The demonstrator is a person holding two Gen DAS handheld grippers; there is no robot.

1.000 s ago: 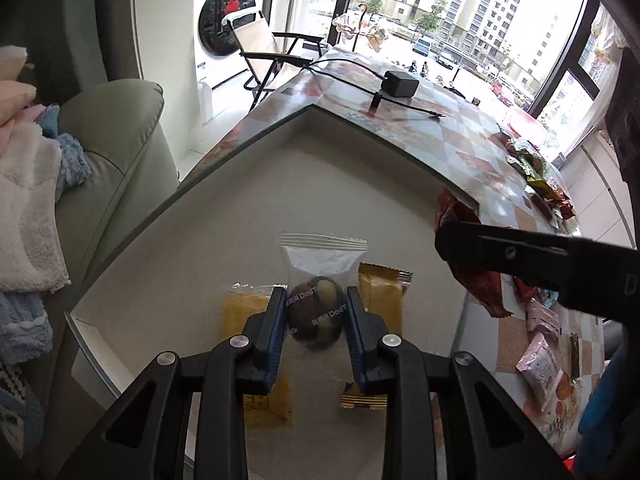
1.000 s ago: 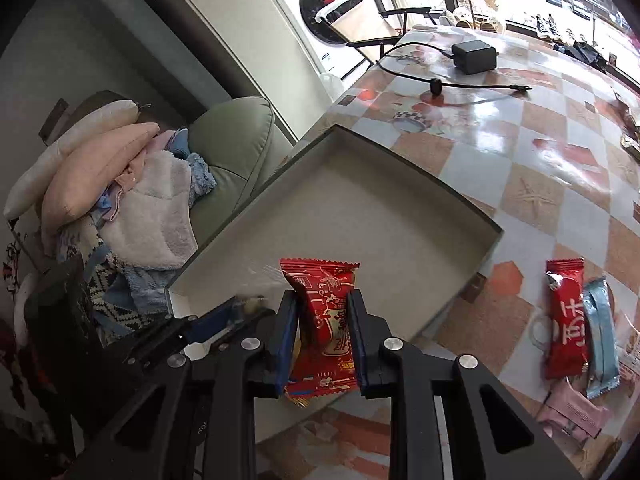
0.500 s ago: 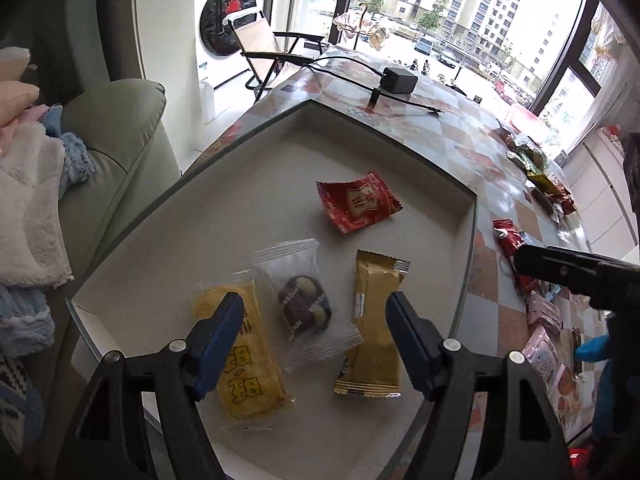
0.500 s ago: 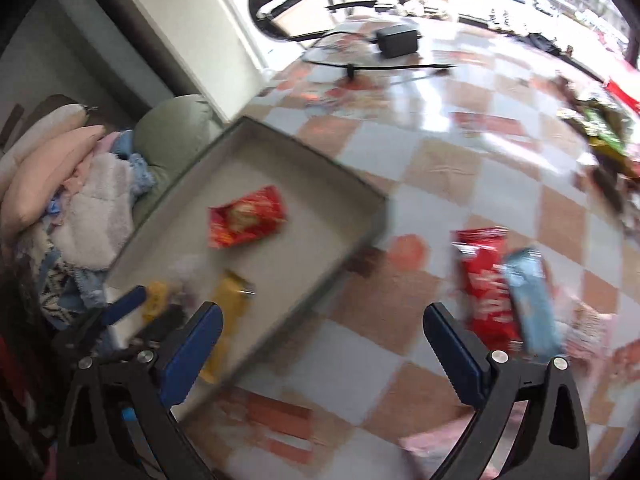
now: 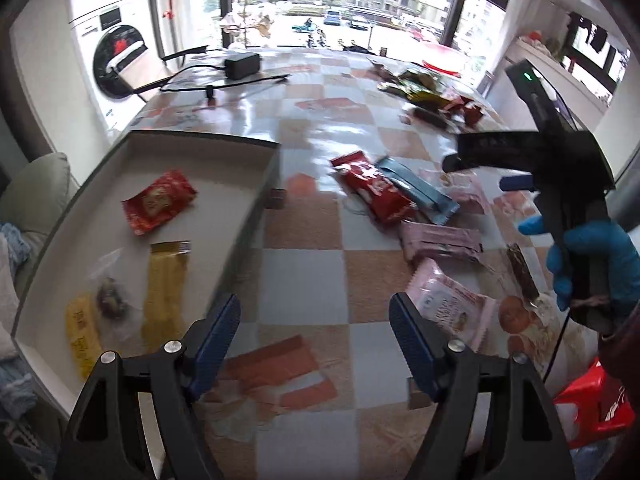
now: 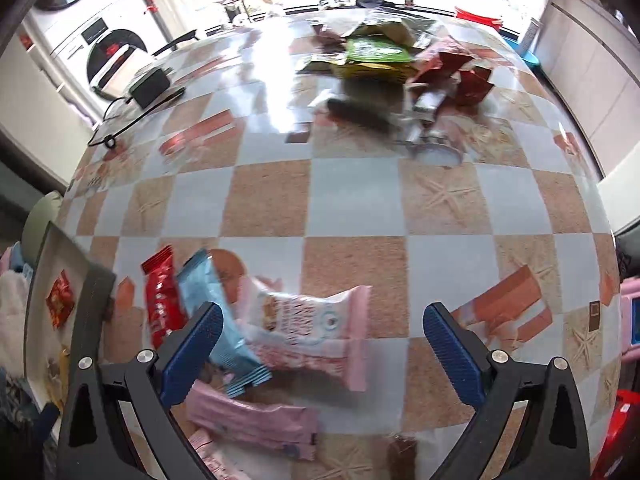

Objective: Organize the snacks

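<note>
Both snacks now lie dropped in the tray (image 5: 256, 200), so the left gripper (image 5: 314, 344) (jaws opening, empty) and wide, empty right gripper (image 6: 320, 344) have swung over the table's loose packets (image 6: 312, 320).

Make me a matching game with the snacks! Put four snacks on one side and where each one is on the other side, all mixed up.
Snacks:
1. square red packet
2. long yellow bar
3. blue bar
4. green bag

Places:
A. on the table, next to a long red bar
B. in the far pile on the table
C. in the tray, toward its far end
D. in the tray, beside a clear packet

Pairs: 1-C, 2-D, 3-A, 4-B
</note>
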